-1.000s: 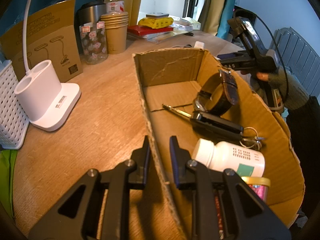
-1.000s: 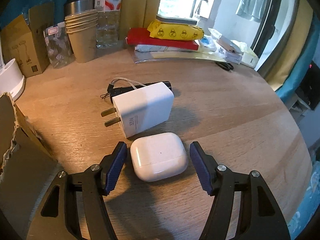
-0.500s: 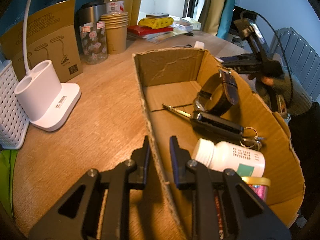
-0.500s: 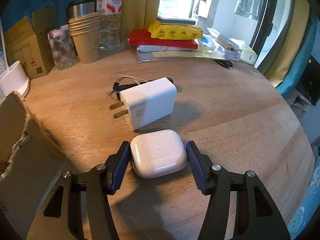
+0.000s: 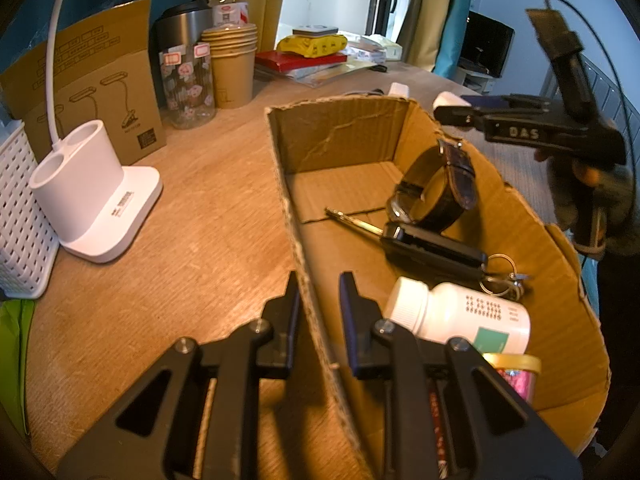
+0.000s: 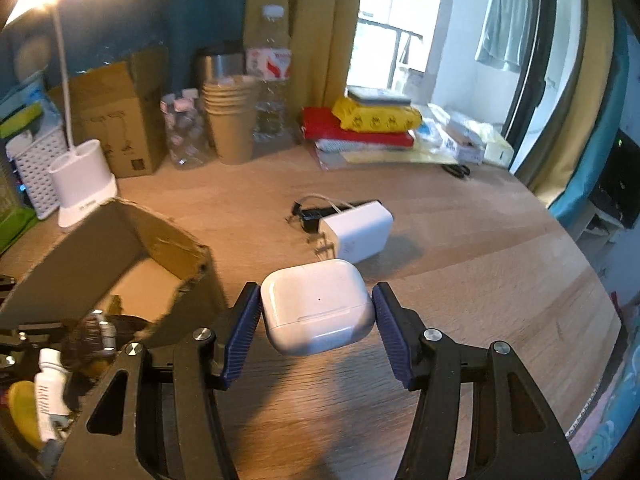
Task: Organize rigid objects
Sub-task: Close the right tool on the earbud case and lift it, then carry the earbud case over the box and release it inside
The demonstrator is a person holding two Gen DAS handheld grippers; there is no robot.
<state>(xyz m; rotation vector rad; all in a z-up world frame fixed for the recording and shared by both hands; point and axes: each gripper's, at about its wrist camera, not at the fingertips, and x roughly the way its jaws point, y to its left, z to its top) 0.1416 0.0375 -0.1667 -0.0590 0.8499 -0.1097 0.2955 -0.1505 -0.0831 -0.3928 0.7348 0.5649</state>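
Note:
My left gripper [image 5: 316, 308] is shut on the left wall of the open cardboard box [image 5: 344, 136] and straddles its edge. Inside the box lie a watch [image 5: 440, 188], a black key fob with keys [image 5: 432, 248], a white pill bottle [image 5: 460, 316] and a small yellow-lidded tin [image 5: 512, 364]. My right gripper [image 6: 318, 320] is shut on a white earbud case [image 6: 316, 304], held clear of the table beside the box's far corner [image 6: 168, 248]. In the left wrist view the case [image 5: 446, 100] shows just beyond the box's right rim. A white charger [image 6: 360, 232] rests on the table behind it.
A white lamp base [image 5: 88, 184], a white basket [image 5: 20, 216] and a brown carton [image 5: 92, 80] stand left of the box. Paper cups [image 5: 232, 68], a jar, a bottle and a stack of books [image 6: 360, 128] line the back. Scissors [image 6: 458, 169] lie far right.
The right gripper closed on the earbud case, lifted it off the table and carried it left toward the box. The left gripper stayed on the box wall.

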